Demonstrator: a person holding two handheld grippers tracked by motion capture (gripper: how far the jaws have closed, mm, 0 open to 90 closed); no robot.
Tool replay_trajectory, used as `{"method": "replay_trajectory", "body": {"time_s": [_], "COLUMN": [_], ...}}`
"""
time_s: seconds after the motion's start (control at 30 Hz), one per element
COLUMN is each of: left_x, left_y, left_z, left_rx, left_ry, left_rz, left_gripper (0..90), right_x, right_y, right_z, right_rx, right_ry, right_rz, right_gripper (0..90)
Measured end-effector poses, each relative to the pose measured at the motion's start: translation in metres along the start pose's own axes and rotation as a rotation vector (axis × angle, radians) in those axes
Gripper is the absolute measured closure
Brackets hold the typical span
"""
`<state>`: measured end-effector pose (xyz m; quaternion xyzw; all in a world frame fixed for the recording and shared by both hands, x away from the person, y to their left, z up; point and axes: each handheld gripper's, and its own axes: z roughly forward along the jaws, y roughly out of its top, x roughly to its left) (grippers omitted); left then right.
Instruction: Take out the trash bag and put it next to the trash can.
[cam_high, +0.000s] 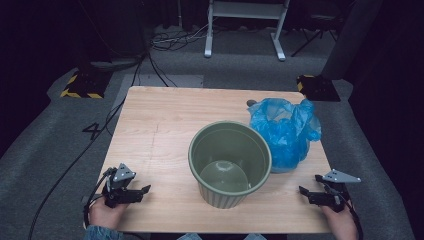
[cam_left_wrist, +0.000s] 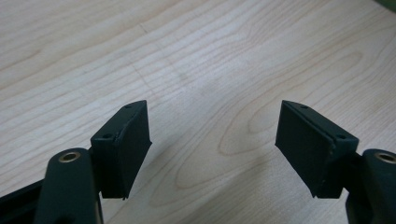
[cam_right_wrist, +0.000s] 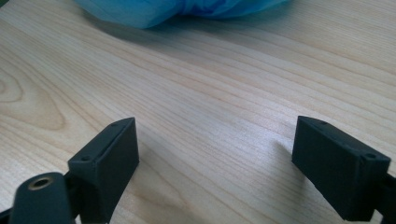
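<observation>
1. My left gripper (cam_high: 141, 191) rests at the table's (cam_high: 160, 130) near left corner, jaws spread wide, nothing between them, well clear of the work.
2. My right gripper (cam_high: 304, 192) mirrors it at the near right, jaws likewise apart and empty.
3. The bin (cam_high: 229, 162) stands upright mid-table, between both grippers for easy reach.
4. The bag (cam_high: 285, 127) lies crumpled, touching the bin's far right side, probably meant to line it.

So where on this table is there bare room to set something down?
The whole left half of the table is bare, from the far edge down to the left gripper. The right is crowded: the green bin touches the blue bag. A bare strip lies before the right gripper.
</observation>
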<state>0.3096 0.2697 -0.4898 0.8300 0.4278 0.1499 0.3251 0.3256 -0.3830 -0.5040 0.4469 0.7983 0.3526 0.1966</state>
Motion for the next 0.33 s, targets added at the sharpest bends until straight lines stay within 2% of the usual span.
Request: {"method": "replay_trajectory", "body": {"time_s": [0.03,0.07,0.1,0.13,0.23,0.27,0.33], "left_x": [0.0,0.0,-0.001,0.0,0.001,0.003,0.004], "left_y": [0.0,0.001,0.0,0.0,-0.002,-0.007,-0.008], "left_z": [0.0,0.004,0.007,0.009,0.01,0.013,0.013], "left_rx": [0.0,0.04,0.041,0.033,0.009,-0.049,-0.062], "left_ry": [0.0,0.007,0.019,0.016,0.009,0.001,-0.001], "left_rz": [0.0,0.001,0.018,0.009,0.019,0.028,0.03], "left_gripper": [25.0,25.0,22.5,17.8,15.3,15.3,15.1], "right_x": [0.0,0.0,-0.001,-0.001,-0.001,-0.001,-0.001], "right_y": [0.0,0.0,0.0,0.001,0.001,0.001,0.001], "right_z": [0.0,0.0,0.001,0.001,0.001,0.001,0.001], "right_rx": [0.0,-0.002,-0.001,0.0,-0.001,-0.001,-0.001], "right_ry": [0.0,-0.004,-0.007,-0.005,-0.004,-0.005,-0.005], "right_rz": [0.0,-0.003,-0.002,-0.003,-0.001,-0.002,-0.002], "right_gripper": [14.6,14.6,14.6,14.6,14.6,14.6,14.6]}}
